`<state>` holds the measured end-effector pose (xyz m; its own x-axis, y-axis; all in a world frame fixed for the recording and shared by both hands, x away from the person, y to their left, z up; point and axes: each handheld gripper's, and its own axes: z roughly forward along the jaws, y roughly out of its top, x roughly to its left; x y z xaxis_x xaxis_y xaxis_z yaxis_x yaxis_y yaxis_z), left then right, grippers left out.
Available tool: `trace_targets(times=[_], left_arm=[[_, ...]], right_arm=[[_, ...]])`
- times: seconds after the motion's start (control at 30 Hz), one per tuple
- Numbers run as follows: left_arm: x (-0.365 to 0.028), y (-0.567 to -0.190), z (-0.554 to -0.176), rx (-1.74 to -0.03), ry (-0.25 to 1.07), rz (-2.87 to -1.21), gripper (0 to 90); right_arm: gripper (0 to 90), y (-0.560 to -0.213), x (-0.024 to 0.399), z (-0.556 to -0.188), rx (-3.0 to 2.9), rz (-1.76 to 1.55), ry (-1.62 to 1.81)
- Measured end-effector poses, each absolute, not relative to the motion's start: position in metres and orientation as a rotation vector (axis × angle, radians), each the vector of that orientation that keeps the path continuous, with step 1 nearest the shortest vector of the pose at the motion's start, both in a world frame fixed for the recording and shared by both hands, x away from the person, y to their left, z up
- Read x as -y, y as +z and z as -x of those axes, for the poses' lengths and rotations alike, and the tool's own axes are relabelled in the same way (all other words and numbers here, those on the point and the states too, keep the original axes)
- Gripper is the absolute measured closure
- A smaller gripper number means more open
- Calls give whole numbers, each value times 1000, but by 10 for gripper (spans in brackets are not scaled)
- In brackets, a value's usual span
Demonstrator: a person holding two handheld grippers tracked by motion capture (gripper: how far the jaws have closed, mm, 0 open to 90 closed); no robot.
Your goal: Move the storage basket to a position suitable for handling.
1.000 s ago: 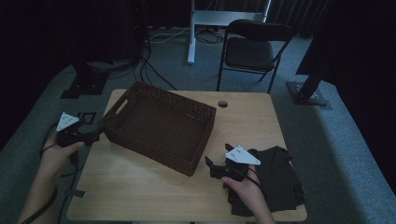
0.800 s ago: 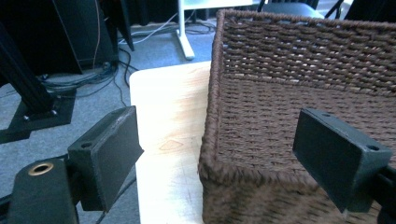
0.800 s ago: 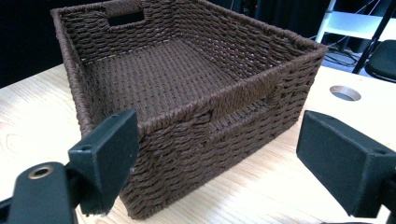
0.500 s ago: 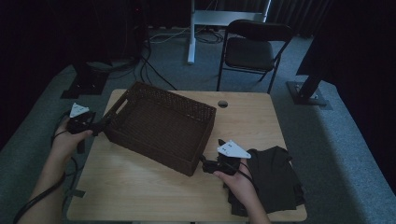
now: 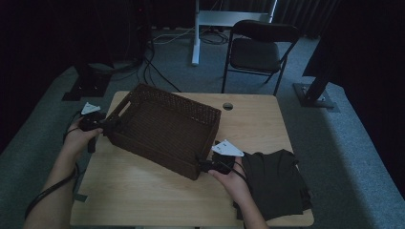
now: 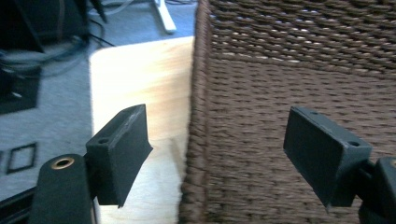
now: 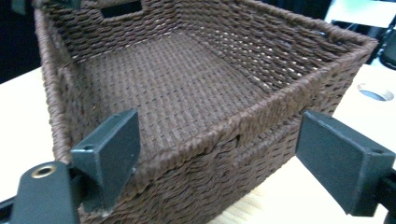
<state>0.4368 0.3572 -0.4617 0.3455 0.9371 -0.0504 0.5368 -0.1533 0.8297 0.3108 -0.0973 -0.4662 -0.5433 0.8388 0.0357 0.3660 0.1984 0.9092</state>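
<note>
Big brown woven basket [image 5: 165, 129] in the middle of the light wooden table [image 5: 143, 191], turned a bit. Left gripper [image 5: 104, 125] at the basket's left end, jaws wide apart around the wall's edge, just been closing, not pressing yet. Right gripper [image 5: 203, 166] at the near right corner, jaws spread wide around the rim. Pile of dark cloth [image 5: 274, 183] on the near right.

Dim recording lab or studio. Grey carpet [image 5: 334, 143], trailing floor cables [image 5: 157, 52], stand bases [image 5: 313, 95], folding chair [image 5: 260, 52], light wooden tabletop [image 5: 143, 191].
</note>
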Motion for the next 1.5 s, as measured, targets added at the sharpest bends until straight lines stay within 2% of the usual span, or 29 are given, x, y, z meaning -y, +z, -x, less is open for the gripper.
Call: trace_targets(times=[0.1, 0.17, 0.3, 0.33, 0.5, 0.53, 0.57, 0.6, 0.67, 0.9, 1.27, 1.3, 1.33, 1.37, 1.4, 1.5], left_arm=[[-356, -463, -437, -1293, 629, -1807, 272], [-356, -463, -438, -1301, 639, -1809, 335], [-354, -464, -440, -1344, 567, -1815, 444], [-353, -464, -441, -1349, 549, -1817, 466], [-352, -463, -440, -1327, 586, -1858, 491], [-354, -463, -441, -1337, 596, -1846, 498], [-354, -463, -441, -1337, 596, -1846, 563], [-354, -463, -441, -1351, 595, -1831, 566], [-353, -463, -440, -1353, 613, -1837, 572], [-350, -462, -434, -1374, 631, -1844, 592], [-340, -465, -407, -1438, 668, -1758, 592], [-340, -465, -407, -1438, 668, -1758, 639], [-340, -465, -401, -1461, 698, -1761, 734], [-340, -465, -401, -1461, 698, -1761, 732], [-341, -466, -399, -1465, 690, -1756, 790], [-342, -466, -391, -1466, 668, -1742, 801]], right_arm=[[182, -467, 97, -311, -1989, -1125, 1321], [211, -468, 96, -312, -1982, -1122, 1306], [239, -470, 94, -313, -1978, -1140, 1304], [282, -469, 93, -313, -1986, -1147, 1307], [315, -470, 90, -313, -1981, -1150, 1308], [375, -472, 91, -314, -1994, -1194, 1352], [370, -472, 91, -315, -1997, -1217, 1359], [383, -472, 90, -315, -1993, -1232, 1356], [479, -469, 88, -313, -2015, -1257, 1356], [534, -464, 83, -313, -1994, -1332, 1279], [618, -466, 85, -316, -1895, -1326, 1203], [618, -466, 85, -316, -1895, -1326, 1203], [632, -466, 87, -318, -1882, -1324, 1183], [632, -466, 87, -318, -1882, -1324, 1183], [675, -466, 90, -321, -1878, -1346, 1195], [681, -467, 93, -324, -1872, -1353, 1198]])
